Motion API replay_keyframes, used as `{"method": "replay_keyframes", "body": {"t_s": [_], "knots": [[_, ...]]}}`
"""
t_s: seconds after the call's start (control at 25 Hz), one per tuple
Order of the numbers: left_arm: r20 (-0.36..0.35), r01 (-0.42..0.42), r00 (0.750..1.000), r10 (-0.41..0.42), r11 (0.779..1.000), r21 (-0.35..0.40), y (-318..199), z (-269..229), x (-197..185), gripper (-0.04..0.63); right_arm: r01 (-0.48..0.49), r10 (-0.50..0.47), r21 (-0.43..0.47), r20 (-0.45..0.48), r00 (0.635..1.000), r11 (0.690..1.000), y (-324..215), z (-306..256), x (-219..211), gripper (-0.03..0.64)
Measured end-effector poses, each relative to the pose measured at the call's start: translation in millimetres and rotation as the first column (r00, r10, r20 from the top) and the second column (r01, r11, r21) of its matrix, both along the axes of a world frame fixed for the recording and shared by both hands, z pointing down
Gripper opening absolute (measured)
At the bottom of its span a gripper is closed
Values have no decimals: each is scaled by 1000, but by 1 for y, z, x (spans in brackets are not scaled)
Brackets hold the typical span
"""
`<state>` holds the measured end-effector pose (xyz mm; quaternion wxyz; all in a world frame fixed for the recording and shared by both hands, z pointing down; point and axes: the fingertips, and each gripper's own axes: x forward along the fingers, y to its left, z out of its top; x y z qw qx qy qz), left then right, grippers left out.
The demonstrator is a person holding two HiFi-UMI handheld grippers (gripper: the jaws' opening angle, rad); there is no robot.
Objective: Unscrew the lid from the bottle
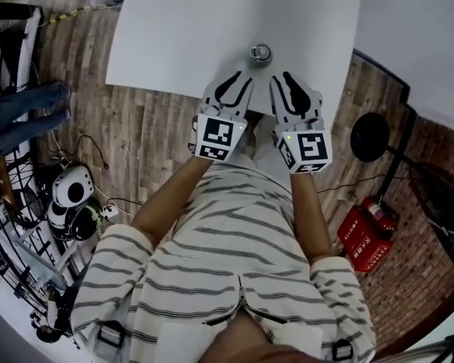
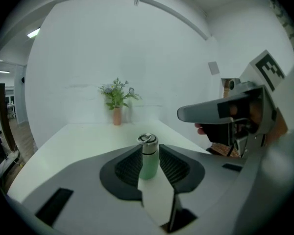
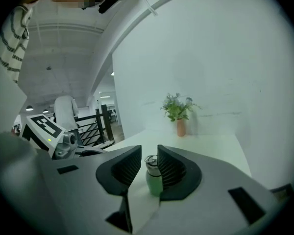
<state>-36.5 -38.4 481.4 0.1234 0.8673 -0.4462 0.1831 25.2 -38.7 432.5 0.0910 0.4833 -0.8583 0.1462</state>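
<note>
Bottle (image 1: pixel 259 53) upright on table (image 1: pixel 174 36) — 1 o'clock of left gripper (image 1: pixel 237 80), 11 o'clock of right gripper (image 1: pixel 285 80). Both jaw pairs narrowly apart — gripping nothing, clear of bottle.

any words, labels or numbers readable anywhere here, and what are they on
No text reads clearly in any view.
Red box on the floor: white print, too small and blurred to read.
Square markers on the left gripper and right gripper: black-and-white patterns, not words.
Green bottle: no label or print shows.
</note>
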Motion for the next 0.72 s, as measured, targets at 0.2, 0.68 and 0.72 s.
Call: {"method": "replay_keyframes", "body": {"t_s": [0.2,0.68,0.72], "knots": [[31,6,999,-5,999,-33,-14,20,3,145,27,-27,-31,-17,999,999,-18,15,-2,140],[84,-141,986,141,990,-8,-34,49,29,292,111,-118,-82,-90,989,990,-39,48,-16,262],[88,-155,984,155,988,-5,-35,51,31,296,121,-129,-85,-99,987,989,-40,50,-18,276]]}}
